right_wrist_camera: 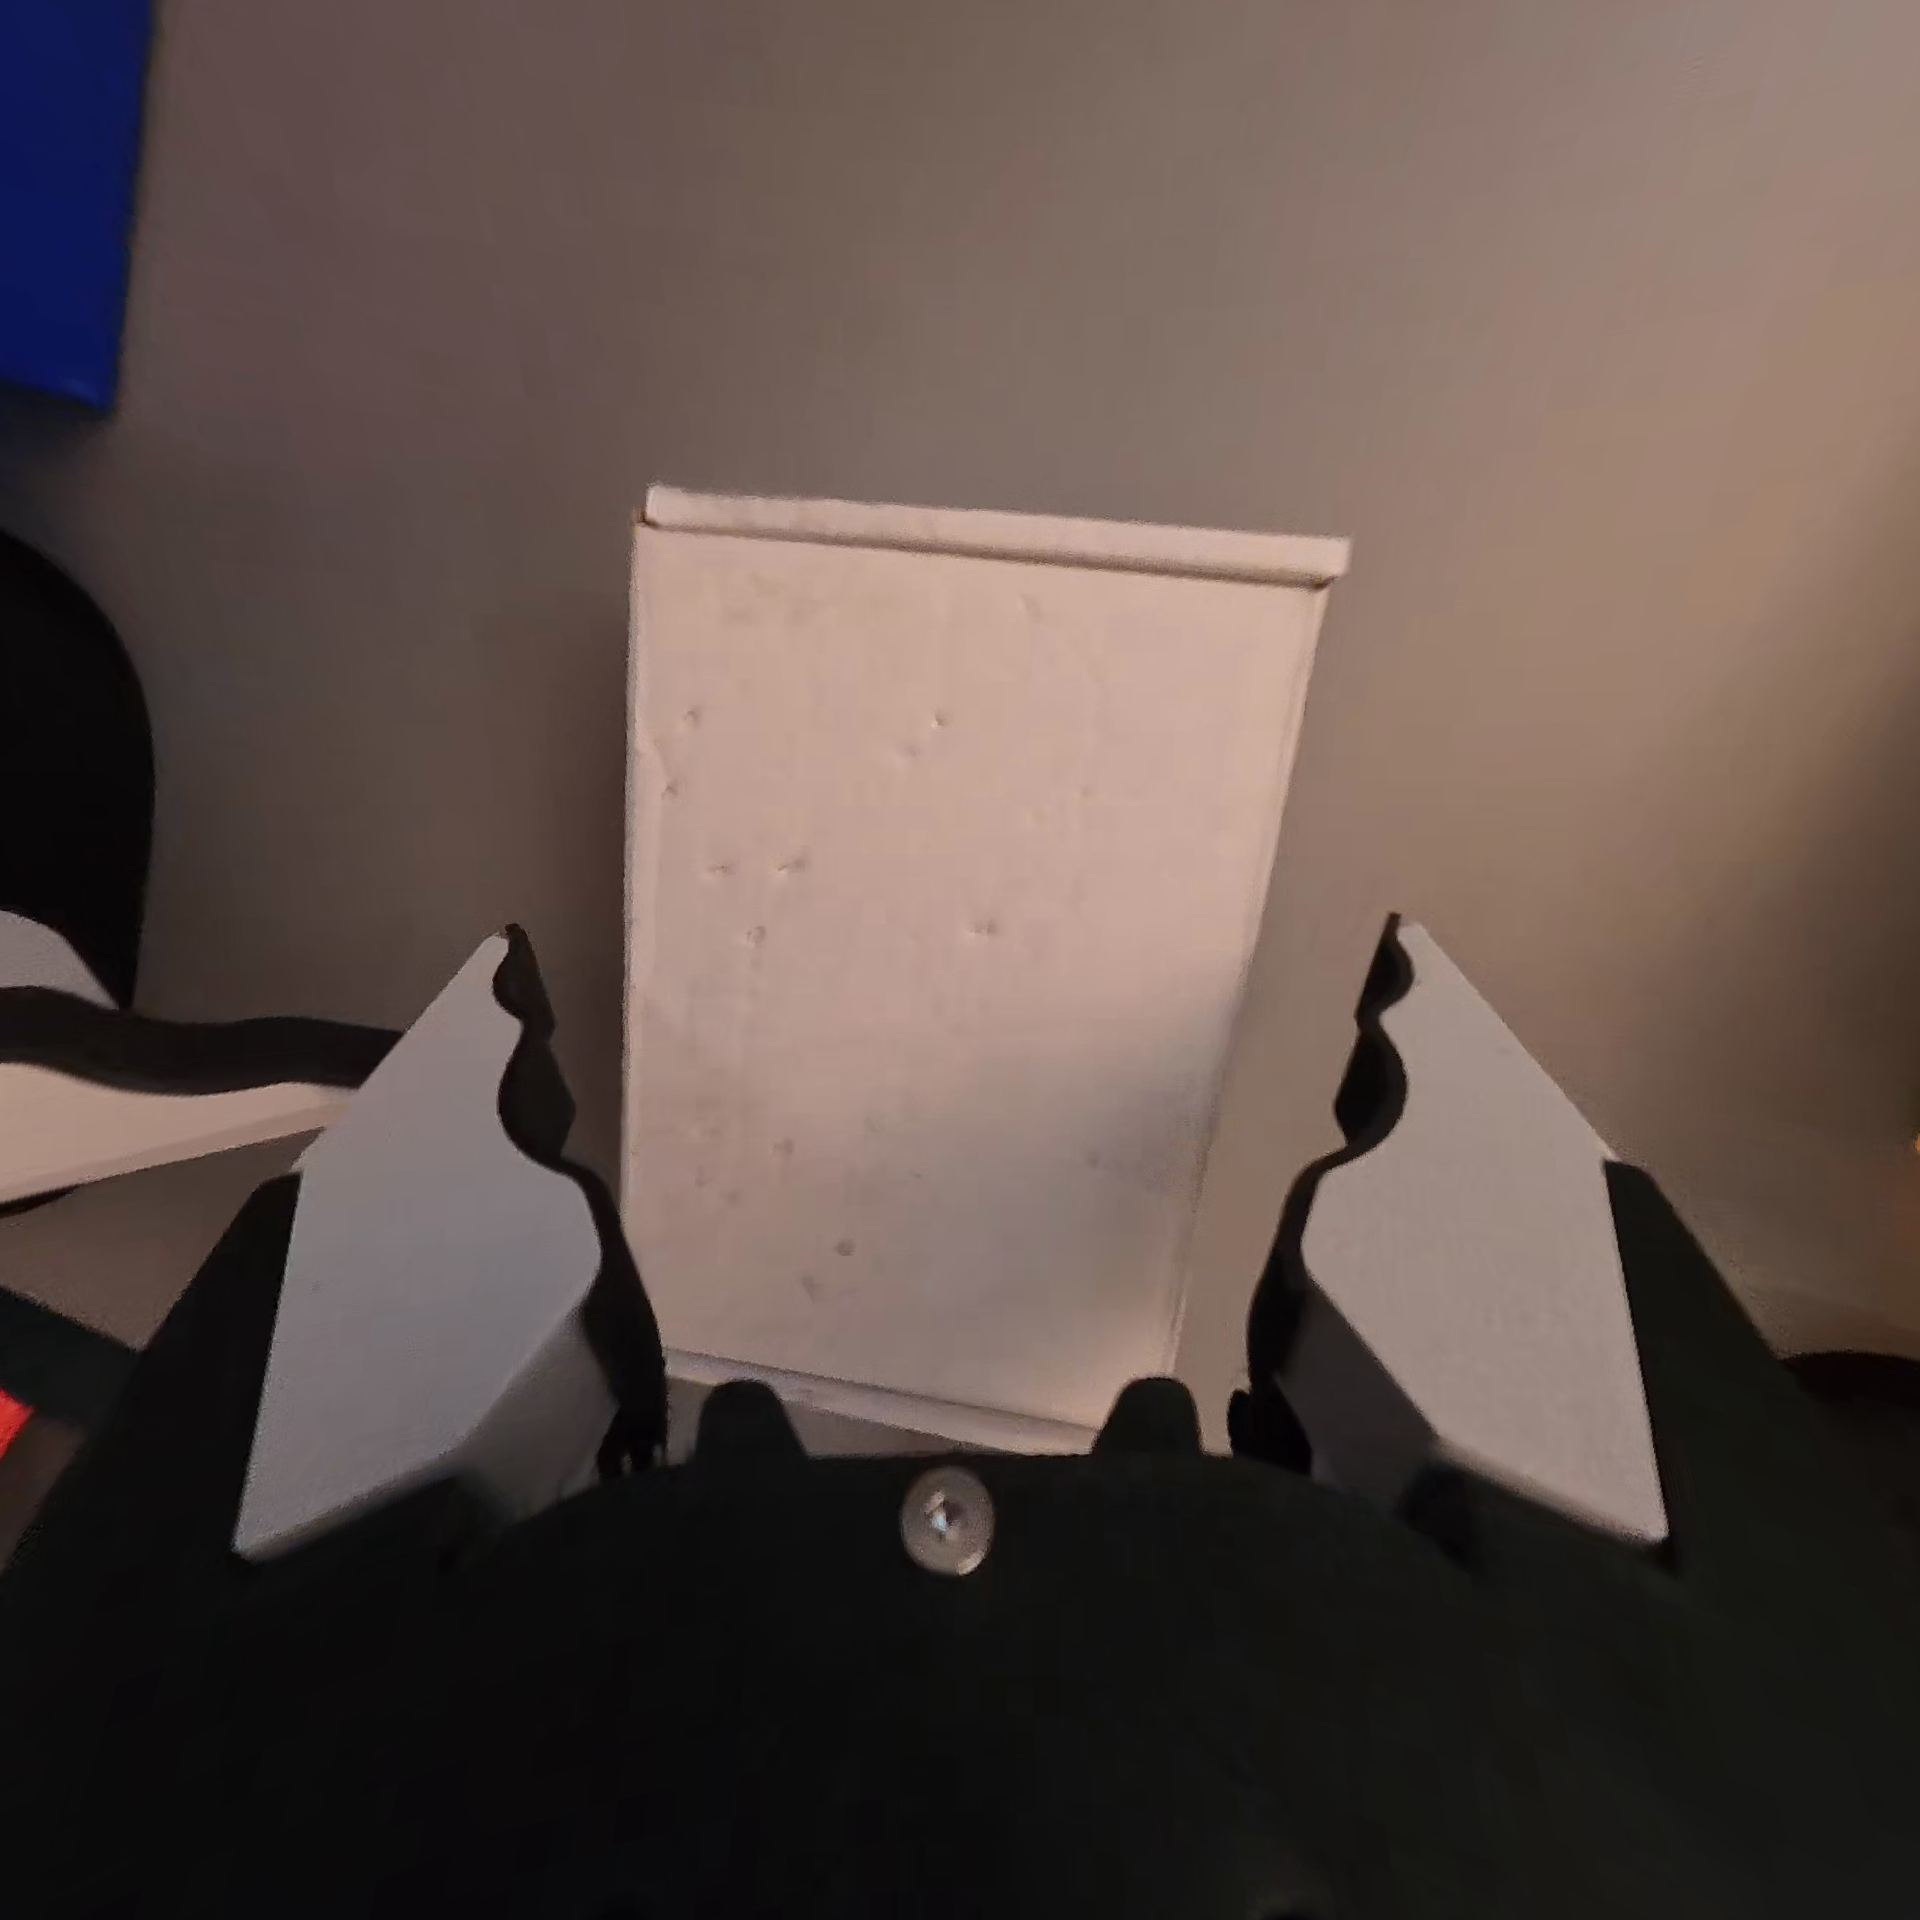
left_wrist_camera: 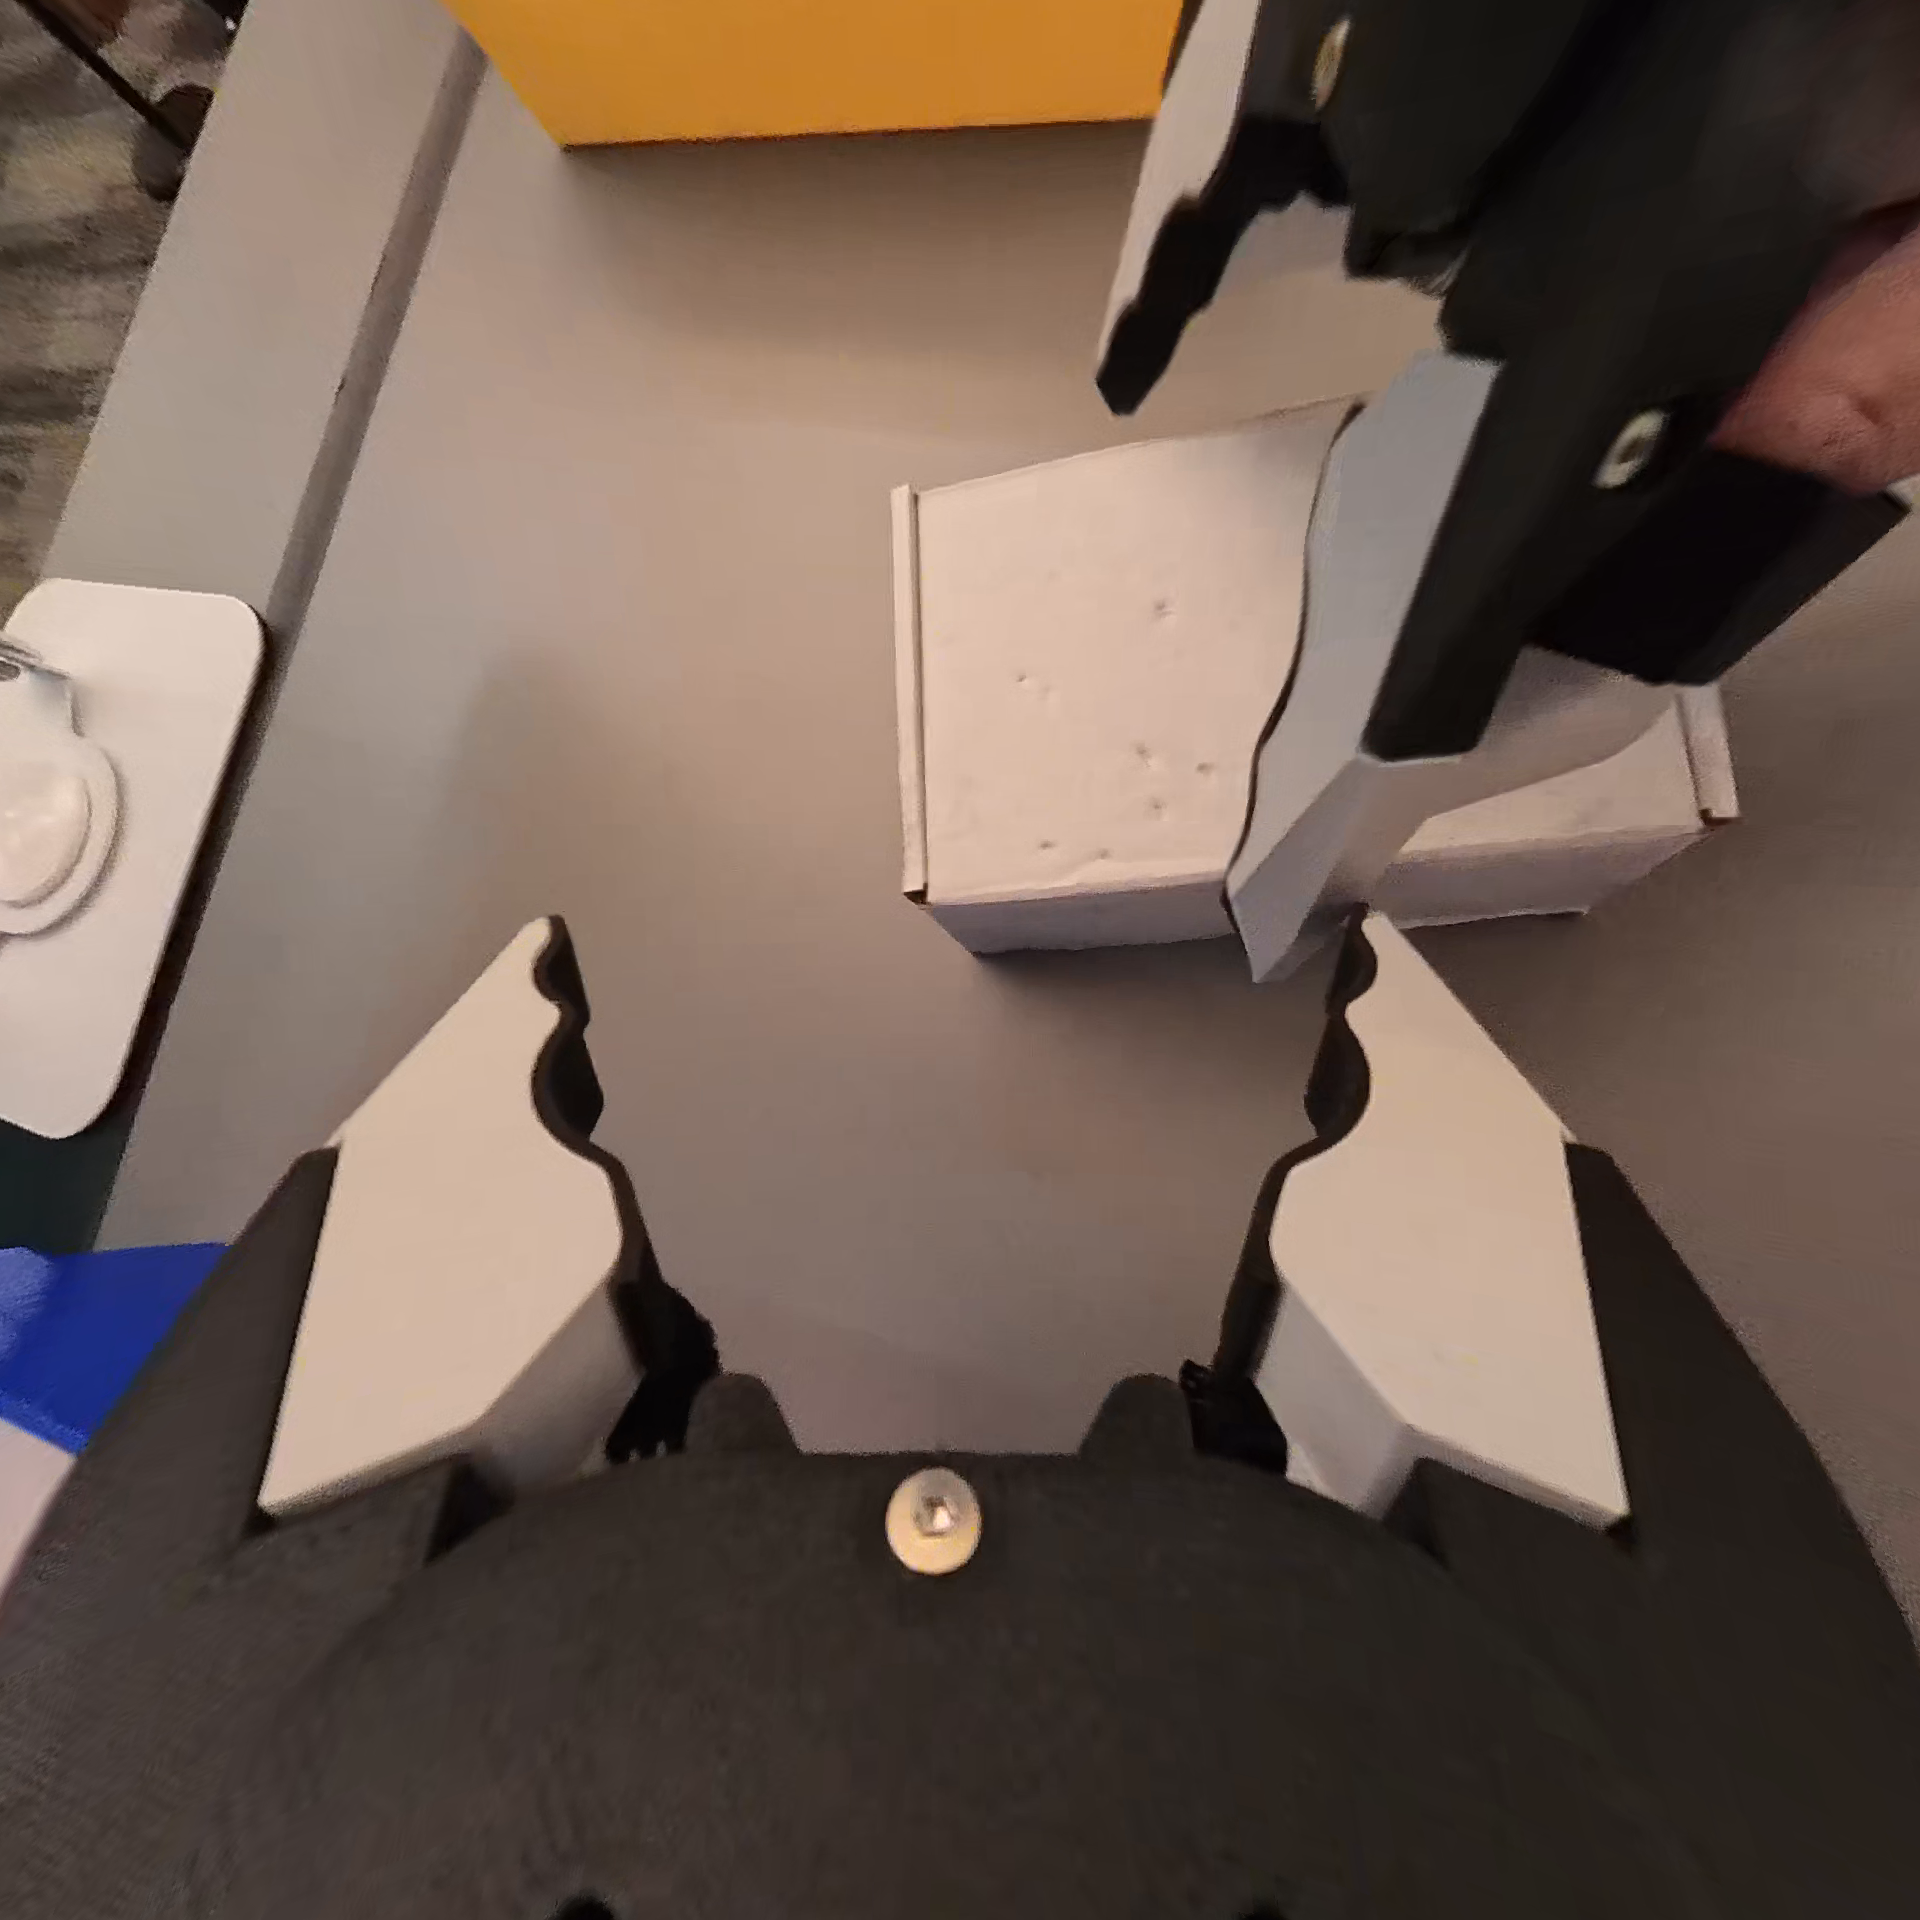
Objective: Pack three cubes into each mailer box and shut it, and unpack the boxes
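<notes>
my left tongs (left_wrist_camera: 956,935) spread wide, empty, hovering over bare grey table (left_wrist_camera: 644,644). my right tongs (right_wrist_camera: 951,935) also spread wide, nothing gripped, poised above white mailer box (right_wrist_camera: 935,935). box lid shut, top dimpled, box lying flat on table, well in from edges. in left wrist view, one right finger (left_wrist_camera: 1309,727) overlaps box top; contact cannot tell. yellow box (left_wrist_camera: 831,62) toward far edge. white card (left_wrist_camera: 114,831) past table's left edge. blue object (left_wrist_camera: 73,1340) at near left corner. no cubes visible.
</notes>
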### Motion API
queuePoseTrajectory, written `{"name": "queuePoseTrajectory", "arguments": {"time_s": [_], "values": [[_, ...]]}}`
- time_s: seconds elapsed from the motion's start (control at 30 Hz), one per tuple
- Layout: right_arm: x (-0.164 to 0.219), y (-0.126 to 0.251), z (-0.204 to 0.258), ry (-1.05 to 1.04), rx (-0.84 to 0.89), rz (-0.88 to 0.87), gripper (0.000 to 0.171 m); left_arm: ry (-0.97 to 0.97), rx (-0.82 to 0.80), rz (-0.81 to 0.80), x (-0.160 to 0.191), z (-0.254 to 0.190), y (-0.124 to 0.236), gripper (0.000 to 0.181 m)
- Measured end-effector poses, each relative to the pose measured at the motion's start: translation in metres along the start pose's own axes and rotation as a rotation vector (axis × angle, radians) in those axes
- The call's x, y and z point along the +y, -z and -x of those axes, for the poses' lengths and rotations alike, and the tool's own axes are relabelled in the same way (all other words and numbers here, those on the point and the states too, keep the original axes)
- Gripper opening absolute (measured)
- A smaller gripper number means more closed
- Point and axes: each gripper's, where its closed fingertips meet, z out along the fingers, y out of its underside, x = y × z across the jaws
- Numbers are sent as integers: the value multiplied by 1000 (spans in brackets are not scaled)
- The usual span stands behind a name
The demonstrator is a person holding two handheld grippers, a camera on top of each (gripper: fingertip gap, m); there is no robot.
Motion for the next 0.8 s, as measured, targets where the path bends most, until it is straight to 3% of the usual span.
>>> {"name": "queuePoseTrajectory", "arguments": {"time_s": [0.07, 0.23, 0.37, 0.8], "values": [[4, -4, 0, -21, 5, 35, 150, -8, -26, -1, 0, 4, 4, 143], [23, -18, -2, 5, 31, 191, 145, -142, -278, 80, 12, 33, 20, 117], [30, -12, -14, 12, 38, 235, 137, -215, -409, 89, 9, 45, 26, 113], [31, -13, -34, 32, 160, 287, 141, -165, -391, 103, 23, 53, 12, 114]]}}
